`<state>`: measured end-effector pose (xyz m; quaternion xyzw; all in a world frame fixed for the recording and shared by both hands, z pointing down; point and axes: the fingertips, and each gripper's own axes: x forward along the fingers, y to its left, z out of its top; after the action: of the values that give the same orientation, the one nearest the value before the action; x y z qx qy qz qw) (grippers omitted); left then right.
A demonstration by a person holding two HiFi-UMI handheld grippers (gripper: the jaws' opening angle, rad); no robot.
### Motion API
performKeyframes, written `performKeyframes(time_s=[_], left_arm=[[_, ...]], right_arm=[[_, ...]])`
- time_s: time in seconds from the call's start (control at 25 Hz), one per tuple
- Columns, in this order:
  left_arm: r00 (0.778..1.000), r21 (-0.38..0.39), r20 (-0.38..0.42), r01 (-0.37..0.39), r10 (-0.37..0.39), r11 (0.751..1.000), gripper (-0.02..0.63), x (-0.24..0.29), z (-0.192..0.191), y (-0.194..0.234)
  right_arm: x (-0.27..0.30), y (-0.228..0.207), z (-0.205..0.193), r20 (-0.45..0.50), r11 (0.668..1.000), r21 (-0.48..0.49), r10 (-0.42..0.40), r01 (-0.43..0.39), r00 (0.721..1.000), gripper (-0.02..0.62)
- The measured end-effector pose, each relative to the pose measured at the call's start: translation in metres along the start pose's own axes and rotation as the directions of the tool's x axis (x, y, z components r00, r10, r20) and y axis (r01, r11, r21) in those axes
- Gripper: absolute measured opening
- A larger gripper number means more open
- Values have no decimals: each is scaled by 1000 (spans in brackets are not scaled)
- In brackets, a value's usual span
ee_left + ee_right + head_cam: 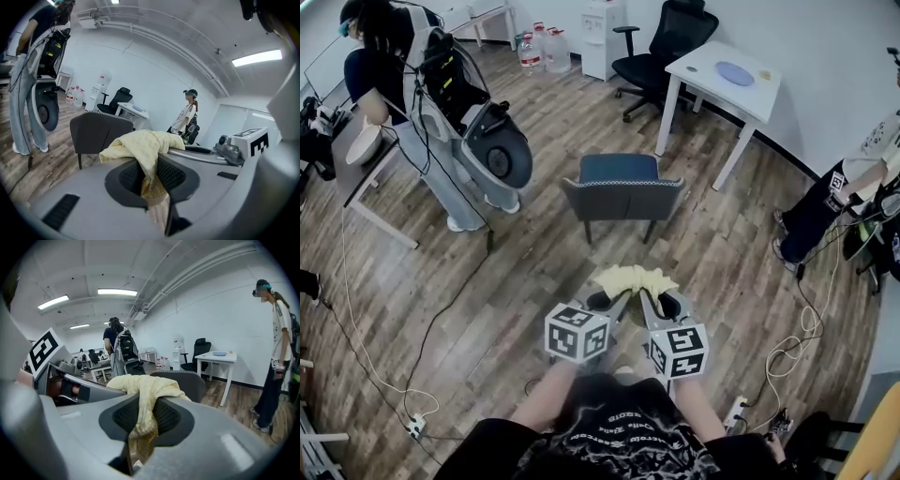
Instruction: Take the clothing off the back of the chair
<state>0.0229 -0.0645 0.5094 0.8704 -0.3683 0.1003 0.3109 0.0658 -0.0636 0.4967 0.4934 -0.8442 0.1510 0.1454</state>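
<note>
A pale yellow garment [634, 278] hangs bunched between my two grippers, well in front of the grey chair [623, 194], whose back is bare. My left gripper [614, 302] is shut on the garment [143, 143], the cloth pinched between its ribbed pads. Right beside it, my right gripper [656, 302] is shut on the same garment [143, 390]. The chair [96, 133] stands a short way beyond the jaws in the left gripper view, and the chair [185, 380] shows behind the cloth in the right gripper view.
A white table [727, 80] and a black office chair [670, 47] stand behind the grey chair. One person with a backpack rig [441, 103] stands at the left by a desk, another person [848, 197] at the right. Cables [384, 366] trail over the wooden floor.
</note>
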Motion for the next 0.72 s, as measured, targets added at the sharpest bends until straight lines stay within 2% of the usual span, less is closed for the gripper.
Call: performKeyframes(time_s=[0.24, 0.72], left_arm=[[998, -10, -51, -25, 25, 1000, 67, -6, -44, -13], [994, -14, -87, -62, 61, 998, 67, -22, -89, -18]], right_arm=[[-27, 6, -39, -49, 998, 55, 5, -3, 999, 72], [-47, 23, -78, -97, 998, 68, 4, 3, 995, 72]])
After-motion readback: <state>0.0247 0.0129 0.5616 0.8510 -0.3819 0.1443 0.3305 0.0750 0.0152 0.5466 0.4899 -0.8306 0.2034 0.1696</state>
